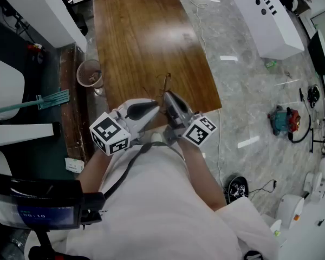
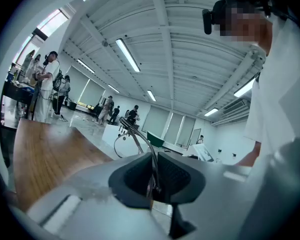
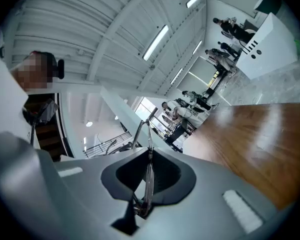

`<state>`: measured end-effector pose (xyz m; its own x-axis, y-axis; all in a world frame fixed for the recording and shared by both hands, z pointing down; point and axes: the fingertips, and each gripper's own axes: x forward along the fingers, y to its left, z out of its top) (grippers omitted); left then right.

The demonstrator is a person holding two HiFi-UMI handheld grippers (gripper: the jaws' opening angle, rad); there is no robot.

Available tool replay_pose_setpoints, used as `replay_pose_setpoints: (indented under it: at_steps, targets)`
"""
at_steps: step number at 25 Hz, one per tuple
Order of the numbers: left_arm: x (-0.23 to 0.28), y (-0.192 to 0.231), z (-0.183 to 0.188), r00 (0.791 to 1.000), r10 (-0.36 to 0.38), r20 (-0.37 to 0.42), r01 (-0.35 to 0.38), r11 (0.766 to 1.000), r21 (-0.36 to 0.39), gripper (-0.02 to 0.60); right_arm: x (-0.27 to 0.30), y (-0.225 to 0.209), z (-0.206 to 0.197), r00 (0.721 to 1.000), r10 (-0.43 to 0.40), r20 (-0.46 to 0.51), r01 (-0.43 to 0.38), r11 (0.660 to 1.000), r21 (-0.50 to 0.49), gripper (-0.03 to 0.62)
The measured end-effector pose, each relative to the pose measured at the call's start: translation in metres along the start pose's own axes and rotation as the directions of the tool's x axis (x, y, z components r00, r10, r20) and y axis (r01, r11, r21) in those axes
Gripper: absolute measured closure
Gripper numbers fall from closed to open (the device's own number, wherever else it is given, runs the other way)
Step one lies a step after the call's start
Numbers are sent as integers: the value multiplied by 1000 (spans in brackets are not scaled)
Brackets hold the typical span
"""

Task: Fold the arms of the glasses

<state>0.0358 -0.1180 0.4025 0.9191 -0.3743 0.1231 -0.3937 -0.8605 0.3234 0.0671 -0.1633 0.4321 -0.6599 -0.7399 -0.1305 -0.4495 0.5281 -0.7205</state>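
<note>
Thin wire-framed glasses [image 1: 163, 85] hang in the air over the near edge of the brown wooden table [image 1: 141, 37], held between both grippers. My left gripper [image 1: 156, 108] comes in from the left. In the left gripper view its jaws [image 2: 152, 176] are shut on a thin dark arm of the glasses [image 2: 135, 136], and a round lens shows beyond them. My right gripper [image 1: 165, 96] comes in from the right. Its jaws [image 3: 148, 176] are shut on the frame of the glasses [image 3: 149, 134], seen edge-on.
A small round bin [image 1: 89, 73] stands at the table's left edge, with a green broom [image 1: 43, 101] beside it. A white cabinet [image 1: 265, 15] stands at the far right and a teal power tool [image 1: 284, 121] lies on the marble floor. Several people stand far off.
</note>
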Motion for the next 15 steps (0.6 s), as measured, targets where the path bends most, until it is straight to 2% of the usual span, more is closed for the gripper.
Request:
replay_pose_setpoints:
  at_steps: [4, 6, 9, 10, 11, 12, 15]
  targets:
    - [2, 9, 1, 998, 62, 0, -62, 998, -12, 514, 3, 5, -8, 999, 3, -36, -5, 999, -40, 563]
    - [1, 8, -2, 998, 58, -17, -58, 998, -15, 456, 1, -1, -6, 1000, -14, -16, 14, 1000, -21, 563]
    - [-5, 4, -8, 998, 45, -35, -45, 999, -13, 445, -2, -7, -1, 1000, -29, 4, 29, 1000, 1, 563]
    - [-7, 2, -7, 999, 35, -27, -35, 999, -18, 469, -3, -7, -1, 1000, -28, 1, 28, 1000, -3, 563]
    - [-8, 0, -5, 1000, 19, -15, -19, 1000, -25, 538, -3, -6, 0, 1000, -23, -4, 23, 1000, -6, 563]
    - [-8, -3, -2, 1000, 0, -2, 0, 1000, -31, 566, -2, -4, 0, 1000, -16, -7, 16, 1000, -6, 563]
    - [-4, -5, 0, 999, -36, 10, 36, 999, -35, 575, -1, -1, -2, 1000, -1, -12, 1, 1000, -4, 563]
